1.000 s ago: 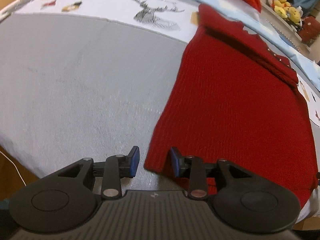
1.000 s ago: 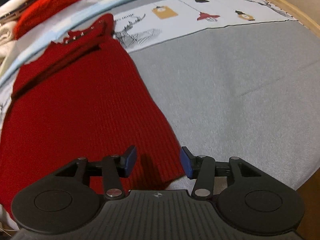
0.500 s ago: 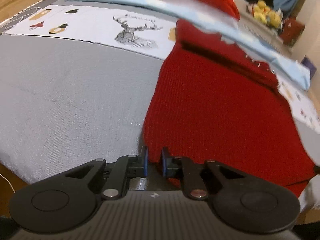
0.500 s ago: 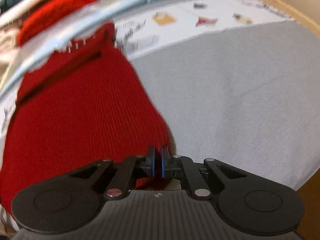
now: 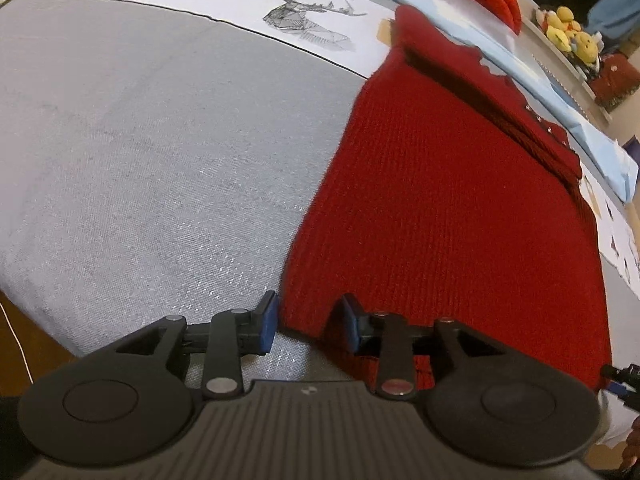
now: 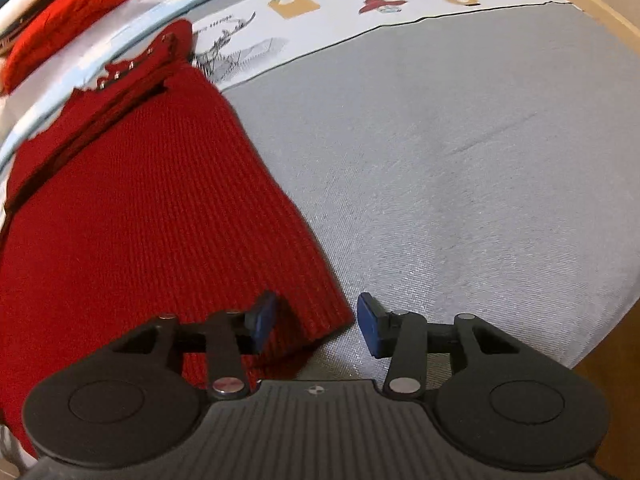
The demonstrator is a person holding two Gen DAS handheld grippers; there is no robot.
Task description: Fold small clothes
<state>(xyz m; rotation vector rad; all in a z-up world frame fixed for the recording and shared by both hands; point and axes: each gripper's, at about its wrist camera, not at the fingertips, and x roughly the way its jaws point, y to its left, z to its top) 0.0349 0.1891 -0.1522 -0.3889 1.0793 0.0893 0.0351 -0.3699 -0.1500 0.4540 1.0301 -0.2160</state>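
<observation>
A red ribbed knit garment (image 5: 452, 208) lies flat on the grey cloth (image 5: 160, 152), its neckline at the far end. My left gripper (image 5: 308, 322) is open, its jaws on either side of the garment's near left corner. In the right wrist view the same garment (image 6: 132, 216) fills the left half. My right gripper (image 6: 316, 322) is open, its jaws on either side of the near right corner. Neither gripper holds the fabric.
A white printed cloth with a deer drawing (image 5: 308, 12) and a light blue cloth (image 5: 532, 80) lie beyond the garment. Another red knit item (image 6: 72, 12) sits at the back. A shelf with yellow toys (image 5: 568, 32) stands far right. The surface's wooden edge (image 6: 608, 364) is near.
Half a second ago both grippers were shut on the garment's near corners. Both have now opened and let go, and the hem lies flat again.
</observation>
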